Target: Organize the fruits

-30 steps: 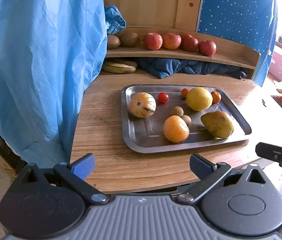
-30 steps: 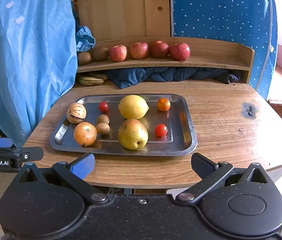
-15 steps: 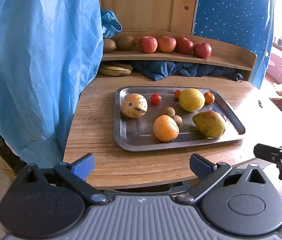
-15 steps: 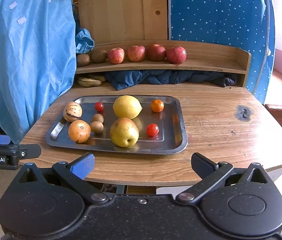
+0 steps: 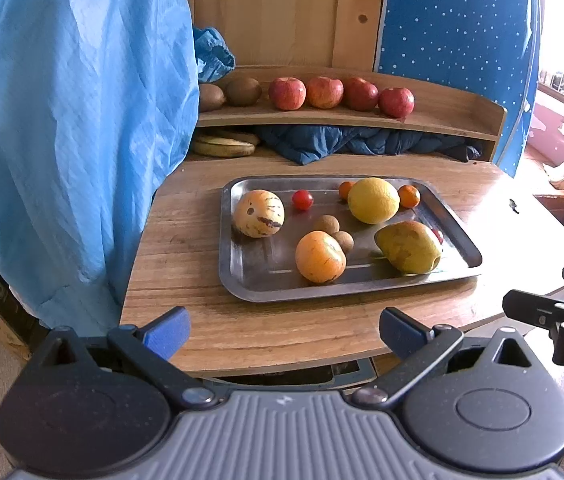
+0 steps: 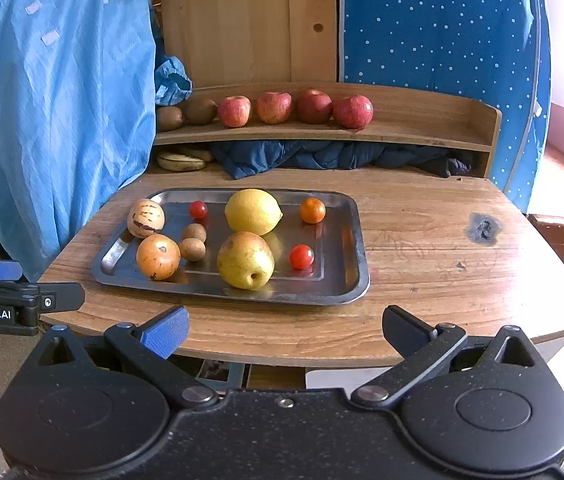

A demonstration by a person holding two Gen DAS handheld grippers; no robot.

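Left gripper point(image 5: 284, 326) and right gripper point(image 6: 286, 326): fingers spread wide, empty, short of bench point(image 6: 422, 220). Fruit on metal tray point(image 6: 352, 240).

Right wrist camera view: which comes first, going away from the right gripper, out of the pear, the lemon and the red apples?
From the right gripper:
1. The pear, at the near edge of the tray.
2. The lemon, just behind it, toward the tray's far side.
3. The red apples, lined up on the raised shelf at the back.

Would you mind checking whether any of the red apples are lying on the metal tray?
No, all four red apples sit in a row on the wooden shelf behind the metal tray.
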